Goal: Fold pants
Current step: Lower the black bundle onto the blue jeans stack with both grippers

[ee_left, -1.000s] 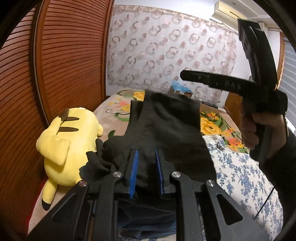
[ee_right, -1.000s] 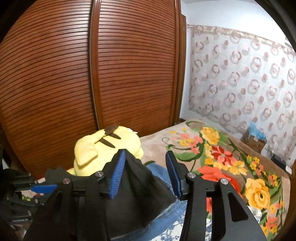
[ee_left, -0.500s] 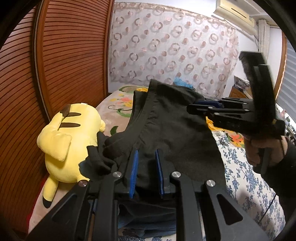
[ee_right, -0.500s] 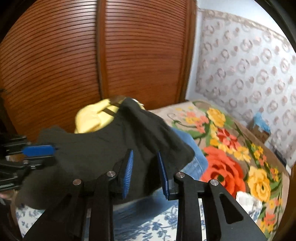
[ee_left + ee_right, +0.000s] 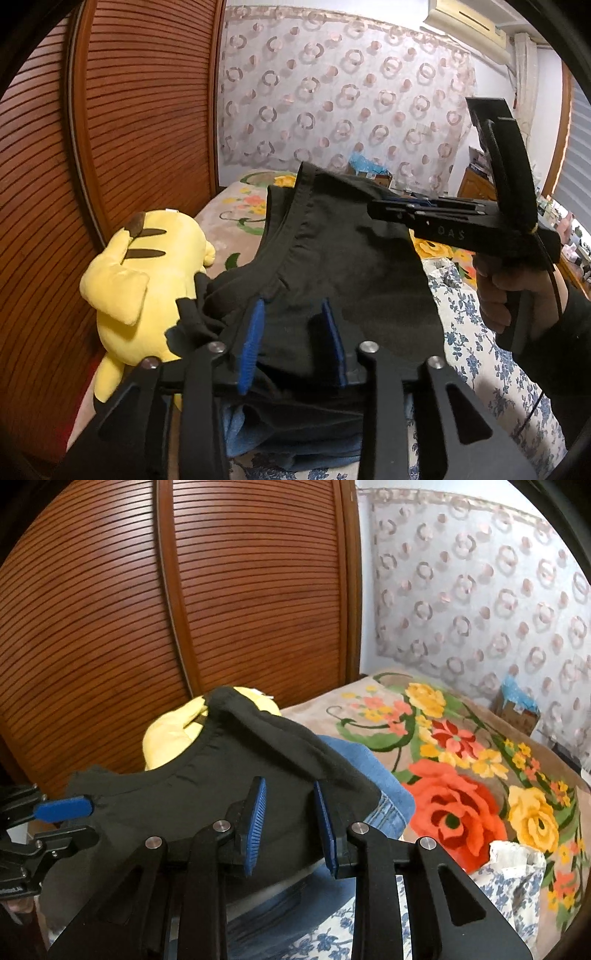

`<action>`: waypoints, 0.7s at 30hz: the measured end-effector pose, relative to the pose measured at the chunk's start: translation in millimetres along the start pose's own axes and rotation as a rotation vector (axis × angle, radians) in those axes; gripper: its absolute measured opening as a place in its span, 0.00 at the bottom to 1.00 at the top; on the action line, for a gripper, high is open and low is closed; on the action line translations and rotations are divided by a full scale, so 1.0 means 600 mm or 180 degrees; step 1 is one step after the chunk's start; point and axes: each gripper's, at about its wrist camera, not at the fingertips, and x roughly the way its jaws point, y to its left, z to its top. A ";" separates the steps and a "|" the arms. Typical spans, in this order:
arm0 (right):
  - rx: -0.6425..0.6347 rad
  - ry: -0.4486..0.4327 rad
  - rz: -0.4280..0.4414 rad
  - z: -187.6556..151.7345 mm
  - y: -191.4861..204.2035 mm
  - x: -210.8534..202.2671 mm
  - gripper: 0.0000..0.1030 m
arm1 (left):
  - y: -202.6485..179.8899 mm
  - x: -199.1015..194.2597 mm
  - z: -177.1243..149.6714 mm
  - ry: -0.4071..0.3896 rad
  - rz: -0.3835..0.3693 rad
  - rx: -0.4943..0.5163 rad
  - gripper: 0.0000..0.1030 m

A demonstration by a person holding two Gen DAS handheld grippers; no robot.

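Holding the black pants [image 5: 332, 258] bunched above the jeans [image 5: 384, 797], left gripper [image 5: 293, 339] jaws opening around cloth, right gripper [image 5: 288, 823] jaws pinching it, I judge folding barely begun.

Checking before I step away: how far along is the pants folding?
Done: no finished fold shows. In hand: black pants hang lifted; the right gripper clamps them, the left gripper is opening its jaws around cloth. Left: laying them on the bed, folding.
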 end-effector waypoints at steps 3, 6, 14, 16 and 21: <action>0.0008 -0.0024 0.0019 0.001 0.005 -0.006 0.25 | 0.001 -0.010 0.004 -0.0043 0.0014 0.0014 0.44; 0.0006 -0.0087 0.0032 0.000 0.014 -0.020 0.25 | 0.001 -0.024 0.009 -0.0112 0.0054 0.0053 0.53; 0.0035 -0.0144 0.0043 -0.002 0.025 -0.039 0.27 | 0.009 -0.049 0.017 -0.0261 0.0238 0.0098 0.59; 0.0048 -0.0153 0.0055 -0.004 0.028 -0.043 0.28 | 0.010 -0.050 0.016 -0.0266 0.0274 0.0103 0.59; 0.0031 -0.0171 0.0034 -0.009 0.037 -0.050 0.36 | 0.010 -0.043 0.008 -0.0207 0.0385 0.0108 0.60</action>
